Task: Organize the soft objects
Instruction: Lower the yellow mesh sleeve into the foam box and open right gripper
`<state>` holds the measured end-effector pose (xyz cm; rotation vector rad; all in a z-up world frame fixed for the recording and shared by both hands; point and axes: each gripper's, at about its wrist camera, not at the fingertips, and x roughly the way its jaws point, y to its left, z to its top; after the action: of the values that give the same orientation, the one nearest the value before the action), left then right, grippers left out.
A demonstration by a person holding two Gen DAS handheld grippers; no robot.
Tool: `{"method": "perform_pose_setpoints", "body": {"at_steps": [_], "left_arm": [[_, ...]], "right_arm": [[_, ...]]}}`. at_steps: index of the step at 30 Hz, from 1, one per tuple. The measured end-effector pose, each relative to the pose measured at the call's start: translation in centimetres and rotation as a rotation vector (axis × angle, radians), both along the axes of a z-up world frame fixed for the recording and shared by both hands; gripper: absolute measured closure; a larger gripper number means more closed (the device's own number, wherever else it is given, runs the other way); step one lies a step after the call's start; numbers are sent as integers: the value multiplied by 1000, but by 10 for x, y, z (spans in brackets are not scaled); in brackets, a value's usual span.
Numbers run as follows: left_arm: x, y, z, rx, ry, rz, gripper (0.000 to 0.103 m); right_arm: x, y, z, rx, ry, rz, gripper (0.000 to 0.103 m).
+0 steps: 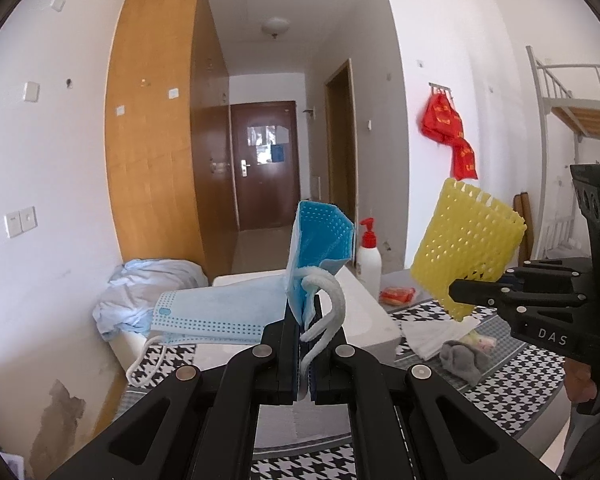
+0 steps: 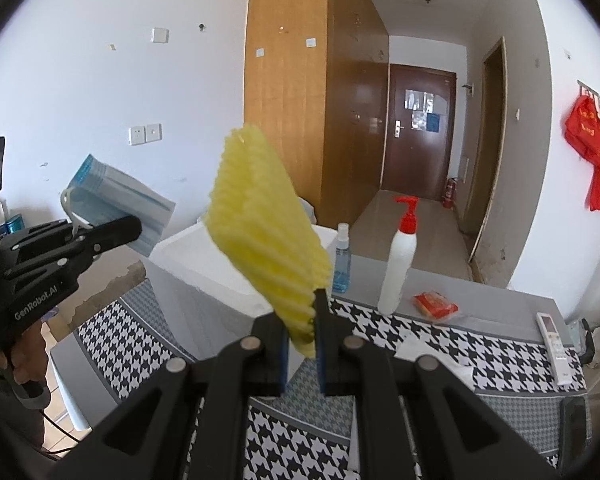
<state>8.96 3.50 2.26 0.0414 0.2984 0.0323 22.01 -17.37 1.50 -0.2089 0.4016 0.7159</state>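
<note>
At the far left edge of the surface (image 1: 500,384), a crumpled pale blue cloth (image 1: 140,292) lies heaped against the wall, beside a white box (image 1: 364,312). A flat face mask (image 1: 216,312) rests over the box's near left corner with one ear loop hanging down over the checked cover, which looks like a spot where soft things are being gathered.

Next comes the left tongs (image 1: 306,344), pressed together and pinching a second face mask (image 1: 320,240) by its lower edge. Gripped that low, the mask stands upright above the jaws and folds on itself, its white ear loop drooping over the right finger. It is held in the air in front of the box, touching nothing else, probably so it can be carried over and laid with the first.

Behind the box stand a white pump bottle (image 2: 398,264) with a red top and a small blue spray bottle (image 2: 341,260), and a red packet (image 2: 436,305) lies near the far edge.

Further right, the right tongs (image 2: 302,344) are closed on the bottom corner of a yellow foam net (image 2: 266,224), which tilts up and to the left, clear of the surface. A corner pinch suits something this light and springy. Below it, a white cloth (image 1: 432,336) and a grey sock (image 1: 464,358) lie unsorted, and a remote control (image 2: 554,348) sits near the right edge.
</note>
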Motion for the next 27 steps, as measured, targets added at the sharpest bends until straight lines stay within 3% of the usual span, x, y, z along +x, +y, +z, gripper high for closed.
{"method": "perform_pose_setpoints", "body": {"at_steps": [27], "left_arm": [[-6, 44, -1, -32, -14, 122, 100]], "right_arm": [[18, 49, 5, -44, 14, 61, 89]]}}
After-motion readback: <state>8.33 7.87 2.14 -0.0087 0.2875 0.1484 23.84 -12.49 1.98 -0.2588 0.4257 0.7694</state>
